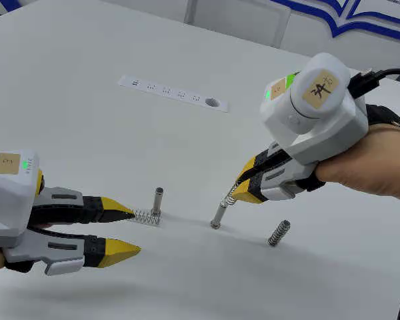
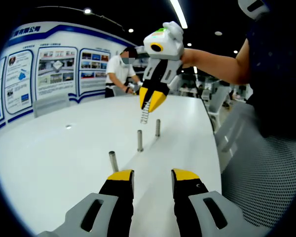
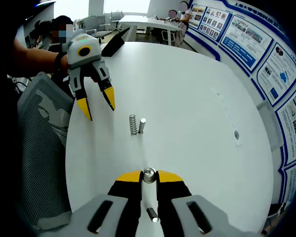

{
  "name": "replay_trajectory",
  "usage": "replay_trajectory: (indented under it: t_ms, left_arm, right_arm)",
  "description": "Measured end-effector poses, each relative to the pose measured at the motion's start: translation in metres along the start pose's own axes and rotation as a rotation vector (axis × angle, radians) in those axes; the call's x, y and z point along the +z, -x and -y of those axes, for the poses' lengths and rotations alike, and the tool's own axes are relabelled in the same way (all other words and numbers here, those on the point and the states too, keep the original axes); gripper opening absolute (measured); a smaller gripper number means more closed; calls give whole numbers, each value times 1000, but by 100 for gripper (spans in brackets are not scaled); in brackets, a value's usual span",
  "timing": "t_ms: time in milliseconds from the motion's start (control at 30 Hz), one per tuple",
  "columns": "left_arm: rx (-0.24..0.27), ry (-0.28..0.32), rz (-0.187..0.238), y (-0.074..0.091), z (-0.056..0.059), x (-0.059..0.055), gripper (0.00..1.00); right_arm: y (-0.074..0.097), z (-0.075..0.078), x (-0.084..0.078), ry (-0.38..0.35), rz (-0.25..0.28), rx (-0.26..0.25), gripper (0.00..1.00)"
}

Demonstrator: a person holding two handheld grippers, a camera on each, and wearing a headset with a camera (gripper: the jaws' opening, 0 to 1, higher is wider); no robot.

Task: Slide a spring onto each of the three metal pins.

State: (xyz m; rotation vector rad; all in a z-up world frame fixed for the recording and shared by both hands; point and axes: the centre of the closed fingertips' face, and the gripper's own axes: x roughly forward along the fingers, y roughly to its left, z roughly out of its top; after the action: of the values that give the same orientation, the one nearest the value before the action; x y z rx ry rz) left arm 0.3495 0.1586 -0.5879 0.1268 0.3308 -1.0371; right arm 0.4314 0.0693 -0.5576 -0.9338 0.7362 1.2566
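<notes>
The white surface (image 1: pixel 87 133) is smooth and the three pins stand on it in a row with no visible fixture, so the main risk I judge here is a pin getting knocked over.

The right gripper (image 1: pixel 242 195) has its jaws pinched on the upper end of the held spring (image 1: pixel 229 197), which hangs at a slant with its lower end just above the top of the middle pin (image 1: pixel 217 217). In the right gripper view the round top sits between the jaw tips, so the aim looks close. The slant is the trouble: if the spring goes down at that angle its lowest coil could catch on the pin's rim and push it sideways, or the spring could bow and spring out of the jaws. A hard pinch could also squash the coils so that they bind on the shaft.

The left gripper (image 1: pixel 137 232) hovers low with its jaws spread, holding nothing, its upper tip just beside the loose spring (image 1: pixel 145 217). That spring lies flat against the foot of the bare pin (image 1: pixel 158 200), so a careless grab could roll it away or nudge the pin.

The third pin (image 1: pixel 279 233) appears to carry its fitted spring (image 2: pixel 158 127), near enough to the right gripper that a wide swing might strike it
</notes>
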Motion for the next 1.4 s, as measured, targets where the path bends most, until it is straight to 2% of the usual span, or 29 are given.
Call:
replay_trajectory:
  t_ms: [367, 733, 1400]
  left_arm:
    - [4, 17, 1, 1, -2, -6, 31]
    - [11, 28, 1, 3, -5, -9, 30]
    - [10, 39, -13, 1, -4, -12, 30]
  right_arm:
    - [-16, 6, -8, -7, -35, 20, 12]
    - [-24, 6, -10, -17, -45, 42, 12]
    - [-55, 3, -26, -31, -93, 76, 12]
